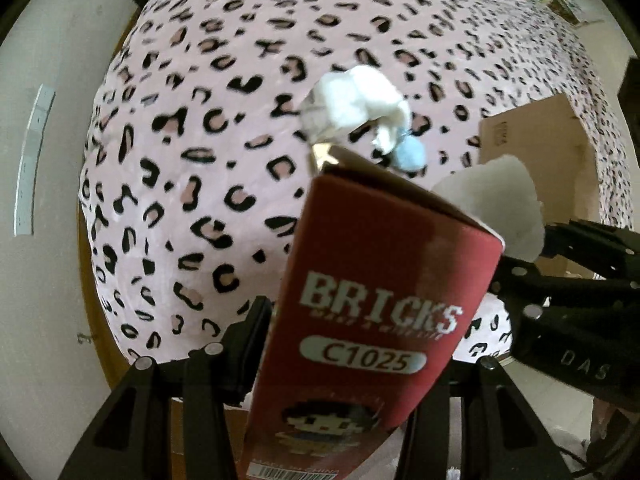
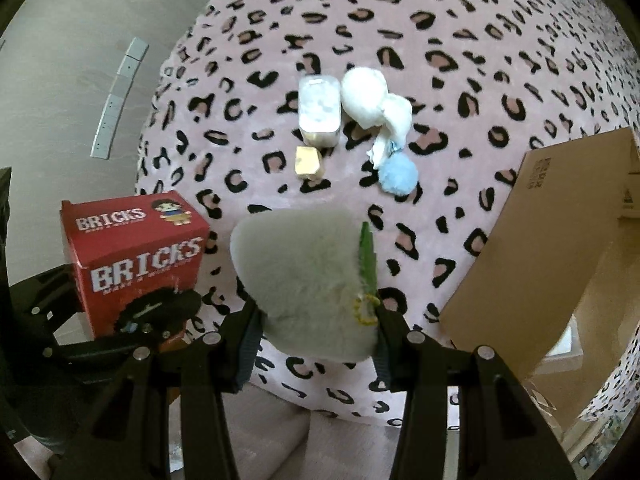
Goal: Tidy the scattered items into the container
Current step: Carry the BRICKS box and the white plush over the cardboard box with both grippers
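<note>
Right tongs (image 2: 316, 320) gripped fluffy pouch (image 2: 304, 280); cardboard box (image 2: 552, 248) lay just to their right. Left tongs (image 1: 356, 360) clamped brick box (image 1: 372, 312), farther.

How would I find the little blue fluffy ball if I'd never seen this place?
Look at the pink spotted blanket. In its middle lies a white soft toy beside a clear tub. The blue fluffy ball hangs off the toy's near end, the only blue thing there.
</note>
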Tool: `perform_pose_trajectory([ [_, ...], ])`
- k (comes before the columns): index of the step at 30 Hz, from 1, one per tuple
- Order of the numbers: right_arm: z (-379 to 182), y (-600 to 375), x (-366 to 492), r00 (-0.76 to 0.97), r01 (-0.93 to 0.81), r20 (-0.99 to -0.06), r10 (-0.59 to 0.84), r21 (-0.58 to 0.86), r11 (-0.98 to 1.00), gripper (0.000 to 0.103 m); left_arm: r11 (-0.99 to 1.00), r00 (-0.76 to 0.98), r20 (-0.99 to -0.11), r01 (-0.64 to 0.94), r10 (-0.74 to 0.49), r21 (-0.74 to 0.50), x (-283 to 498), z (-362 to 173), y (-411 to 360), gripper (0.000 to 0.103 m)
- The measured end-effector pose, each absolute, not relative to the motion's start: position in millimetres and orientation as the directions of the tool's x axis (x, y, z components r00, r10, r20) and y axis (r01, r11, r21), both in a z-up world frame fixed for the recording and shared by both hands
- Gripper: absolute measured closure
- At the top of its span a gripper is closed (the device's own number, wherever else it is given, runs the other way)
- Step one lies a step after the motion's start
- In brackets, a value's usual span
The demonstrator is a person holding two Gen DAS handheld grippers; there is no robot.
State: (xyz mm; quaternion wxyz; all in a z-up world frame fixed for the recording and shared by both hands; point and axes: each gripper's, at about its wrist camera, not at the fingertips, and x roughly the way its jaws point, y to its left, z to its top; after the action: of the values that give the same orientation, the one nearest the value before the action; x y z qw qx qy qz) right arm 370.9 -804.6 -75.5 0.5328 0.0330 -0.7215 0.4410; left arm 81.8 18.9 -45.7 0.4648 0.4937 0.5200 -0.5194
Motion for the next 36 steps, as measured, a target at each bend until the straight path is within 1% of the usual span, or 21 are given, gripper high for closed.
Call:
perform_pose_trajectory([
  [7, -95.7, -806.9, 388.9, -0.478, -0.558, 0.804, 0.353, -0.588, 0.585, 0.055, -0.085, -0.099, -0.995, 0.991, 0.015, -0.1, 53.7, -25.5, 21.2, 0.055],
  [24, -97.3, -828.7, 441.8, -0.55, -0.641, 0.793, 0.262, -0.602, 0.476, 0.054, -0.197, -0.081, -0.996, 0.978, -0.028, -0.074, 11.4, -8.0, 16.4, 0.055],
  [36, -86.9, -852.0, 486.1, -0.594, -0.694, 0.78, 0.198, -0.621, 0.365, 0.054, -0.286, -0.084, -0.996, 0.956, -0.035, -0.07, -37.1, -1.8, 12.4, 0.055],
])
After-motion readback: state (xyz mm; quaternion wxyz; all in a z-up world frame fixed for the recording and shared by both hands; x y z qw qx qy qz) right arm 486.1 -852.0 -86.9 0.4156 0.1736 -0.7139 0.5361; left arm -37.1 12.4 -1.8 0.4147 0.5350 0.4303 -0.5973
